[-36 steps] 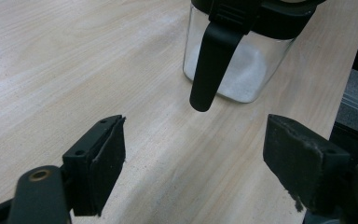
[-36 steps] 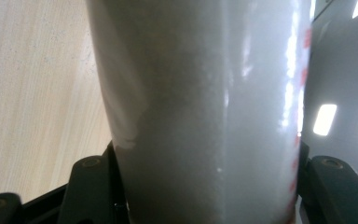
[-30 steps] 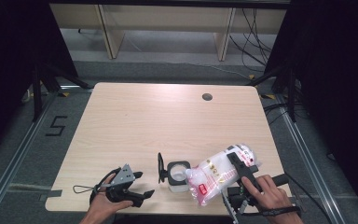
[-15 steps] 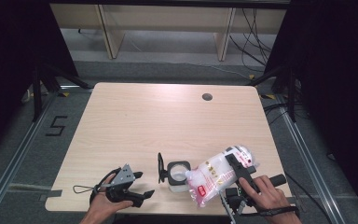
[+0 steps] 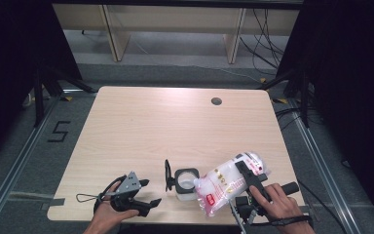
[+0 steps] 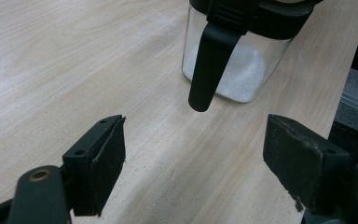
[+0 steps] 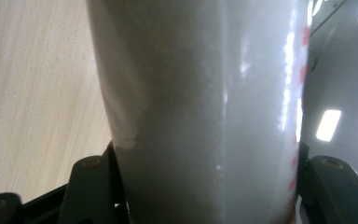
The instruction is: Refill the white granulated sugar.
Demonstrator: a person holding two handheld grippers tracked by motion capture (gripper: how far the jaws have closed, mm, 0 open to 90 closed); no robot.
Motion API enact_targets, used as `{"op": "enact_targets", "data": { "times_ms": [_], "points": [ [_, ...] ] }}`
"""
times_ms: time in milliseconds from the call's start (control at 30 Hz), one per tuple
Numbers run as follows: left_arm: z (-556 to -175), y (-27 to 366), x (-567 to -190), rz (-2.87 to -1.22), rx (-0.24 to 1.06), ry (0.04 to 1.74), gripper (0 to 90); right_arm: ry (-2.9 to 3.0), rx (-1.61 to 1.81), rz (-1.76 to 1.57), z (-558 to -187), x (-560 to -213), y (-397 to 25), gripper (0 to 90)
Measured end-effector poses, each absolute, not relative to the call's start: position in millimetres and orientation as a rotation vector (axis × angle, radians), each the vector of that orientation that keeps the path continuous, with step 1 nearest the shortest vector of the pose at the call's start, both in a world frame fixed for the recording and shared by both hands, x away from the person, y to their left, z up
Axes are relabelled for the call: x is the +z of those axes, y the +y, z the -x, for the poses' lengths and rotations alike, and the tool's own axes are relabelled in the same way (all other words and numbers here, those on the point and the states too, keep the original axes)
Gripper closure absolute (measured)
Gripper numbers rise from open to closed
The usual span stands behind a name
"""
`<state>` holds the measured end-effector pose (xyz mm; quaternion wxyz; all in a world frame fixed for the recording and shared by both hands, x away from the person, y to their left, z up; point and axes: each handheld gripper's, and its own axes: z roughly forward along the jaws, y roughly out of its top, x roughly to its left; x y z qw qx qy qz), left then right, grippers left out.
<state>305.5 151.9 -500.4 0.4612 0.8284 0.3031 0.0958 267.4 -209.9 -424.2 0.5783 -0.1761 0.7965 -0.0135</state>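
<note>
The table (image 5: 141,131) is pale wood, with a small dark hole (image 5: 216,101) near its far right corner. All the work sits along its near edge, and the jar (image 5: 186,182) there serves as the landmark.

Largest of the things on it is the bag (image 5: 226,184), clear plastic with red print and full of white grains. It lies tilted just right of the jar, its lower end against the jar's open mouth and its upper end raised toward the table's right edge. In the right gripper view the bag (image 7: 205,112) fills the space between the two jaws, which press its sides.

The right gripper (image 5: 248,178) is closed on the bag, held by the right hand (image 5: 280,207) at the table's near right.

The jar is a small clear one with a black rim and some white grains in its bottom. Its black lid (image 5: 167,174) stands swung open on the jar's left side.

The left gripper (image 5: 146,192) lies left of the jar, well apart from it, jaws spread wide and empty. In the left gripper view the jar (image 6: 235,70) stands beyond the gap between the jaws.
</note>
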Motion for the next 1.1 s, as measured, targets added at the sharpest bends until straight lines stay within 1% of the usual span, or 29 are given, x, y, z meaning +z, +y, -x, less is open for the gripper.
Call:
{"op": "enact_targets", "data": {
  "times_ms": [333, 367, 433, 467, 667, 767, 833, 967, 1033, 1067, 1100],
  "points": [
    [-305.8, 152.2, -500.6, -2.045, 0.242, 0.743, 20.6, 1.847, -0.015, 0.428, -268.8, -426.0, -209.5, 42.2],
    [-305.3, 151.6, -500.7, -2.036, 0.238, 0.744, 20.6, 1.831, -0.046, 0.473, -269.7, -423.4, -207.8, 42.2],
    [-305.2, 151.3, -500.8, -2.035, 0.238, 0.739, 20.6, 1.858, -0.078, 0.448, -266.2, -422.5, -207.3, 42.2],
    [-305.4, 151.4, -500.9, -2.041, 0.239, 0.739, 20.6, 1.830, -0.010, 0.453, -268.5, -424.4, -208.3, 42.2],
    [-305.3, 151.5, -500.9, -2.038, 0.235, 0.745, 20.6, 1.838, -0.029, 0.445, -268.7, -425.8, -209.1, 42.3],
    [-306.5, 152.2, -500.3, -2.049, 0.250, 0.712, 20.6, 1.836, -0.028, 0.444, -268.6, -425.6, -209.9, 42.3],
    [-305.5, 151.5, -500.8, -2.040, 0.234, 0.743, 20.6, 1.845, -0.038, 0.428, -267.5, -424.7, -208.9, 42.3],
    [-304.9, 150.8, -500.9, -2.027, 0.236, 0.746, 20.6, 1.848, -0.045, 0.439, -266.6, -421.1, -207.9, 42.3],
    [-304.6, 150.8, -500.5, -2.033, 0.235, 0.747, 20.6, 1.833, -0.008, 0.406, -267.0, -426.0, -210.2, 42.3],
    [-304.6, 150.8, -500.4, -2.035, 0.234, 0.745, 20.7, 1.812, -0.047, 0.482, -268.5, -421.8, -208.0, 42.3],
    [-304.7, 150.8, -500.4, -2.035, 0.234, 0.745, 20.6, 1.813, -0.033, 0.465, -268.0, -421.8, -208.9, 42.3]
  ]
}}
